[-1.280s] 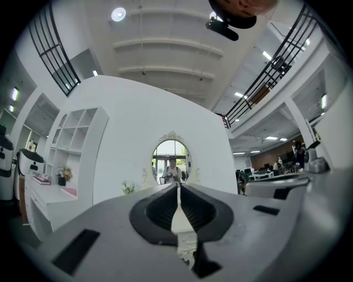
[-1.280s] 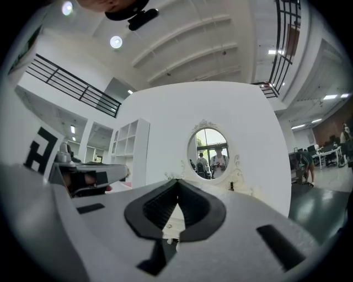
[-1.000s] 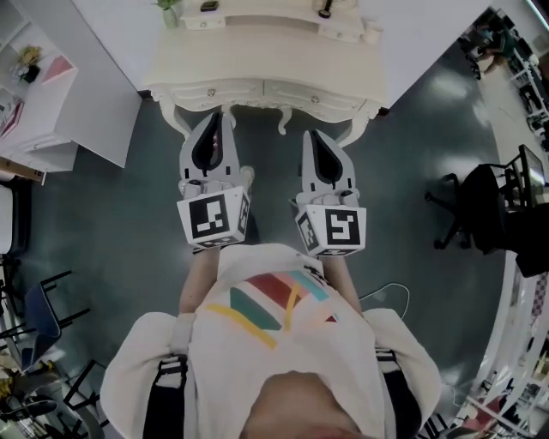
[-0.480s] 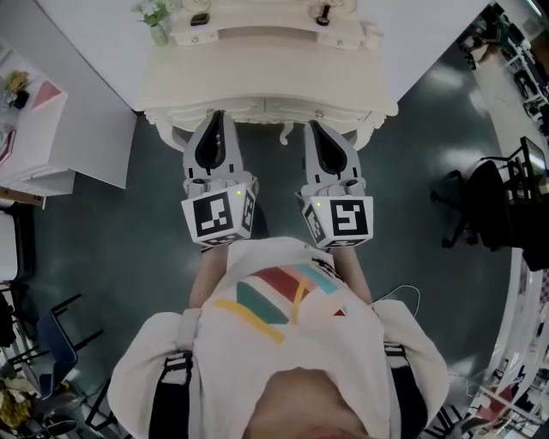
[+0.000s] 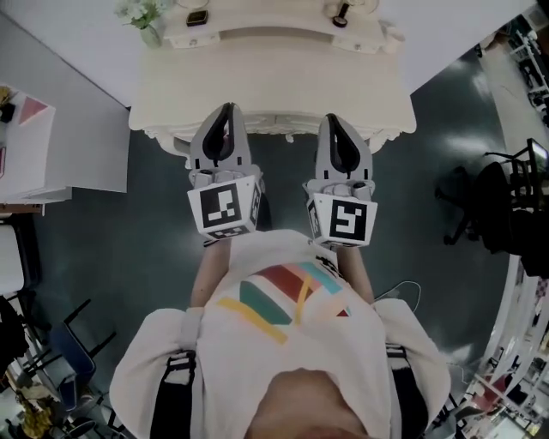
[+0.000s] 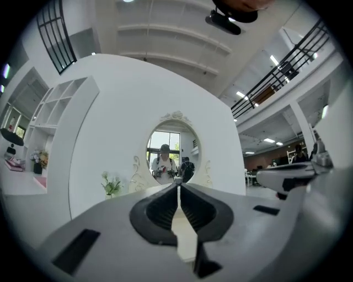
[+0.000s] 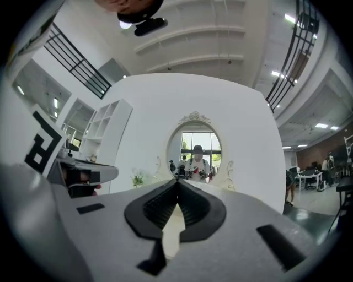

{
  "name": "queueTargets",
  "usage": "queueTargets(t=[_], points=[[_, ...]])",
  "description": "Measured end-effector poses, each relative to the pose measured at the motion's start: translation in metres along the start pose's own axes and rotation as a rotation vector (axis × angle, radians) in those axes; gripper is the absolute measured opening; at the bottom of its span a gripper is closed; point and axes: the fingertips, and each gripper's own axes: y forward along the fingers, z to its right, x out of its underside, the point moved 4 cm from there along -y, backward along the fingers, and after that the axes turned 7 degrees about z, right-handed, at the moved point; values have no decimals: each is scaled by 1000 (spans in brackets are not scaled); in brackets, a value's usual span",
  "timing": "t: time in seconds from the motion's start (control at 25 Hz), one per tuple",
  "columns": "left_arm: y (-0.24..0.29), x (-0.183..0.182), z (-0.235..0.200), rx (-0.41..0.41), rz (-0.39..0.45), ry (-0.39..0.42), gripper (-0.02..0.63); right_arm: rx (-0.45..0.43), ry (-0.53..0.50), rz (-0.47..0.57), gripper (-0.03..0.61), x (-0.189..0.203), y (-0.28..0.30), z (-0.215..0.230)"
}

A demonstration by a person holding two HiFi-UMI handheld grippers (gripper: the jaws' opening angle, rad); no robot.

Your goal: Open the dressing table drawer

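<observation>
A black chair (image 5: 491, 204) stands right, a white shelf unit (image 5: 77, 146) left.

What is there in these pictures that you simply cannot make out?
Drawer fronts and handles: head view, hidden under the dressing table top; both gripper views, blocked by the left gripper and right gripper themselves.
Small dark item on the back shelf: head view, too small.
Mirror: head view, cut off by top edge.

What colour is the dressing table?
The dressing table is cream white; head view shows it best.
</observation>
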Motion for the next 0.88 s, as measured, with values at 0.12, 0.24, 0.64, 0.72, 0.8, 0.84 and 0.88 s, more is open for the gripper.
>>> queueTargets(t=[0.12, 0.24, 0.64, 0.72, 0.8, 0.84, 0.88], points=[[36, 7, -24, 9, -19, 5, 15, 15, 29, -8, 0, 9, 43, -2], [75, 7, -46, 15, -7, 10, 15, 19, 88, -5, 0, 11, 86, -4], [185, 8, -102, 47, 28, -55, 15, 19, 116, -35, 0, 43, 204, -6], [200, 14, -109, 38, 20, -90, 15, 7, 113, -67, 0, 53, 214, -7], [209, 21, -115, 15, 3, -108, 15, -5, 119, -102, 0, 62, 221, -7], [212, 23, -116, 5, -4, -107, 15, -15, 122, -116, 0, 64, 226, -7], [215, 23, -117, -3, -9, -100, 15, -27, 125, -127, 0, 67, 232, -7]])
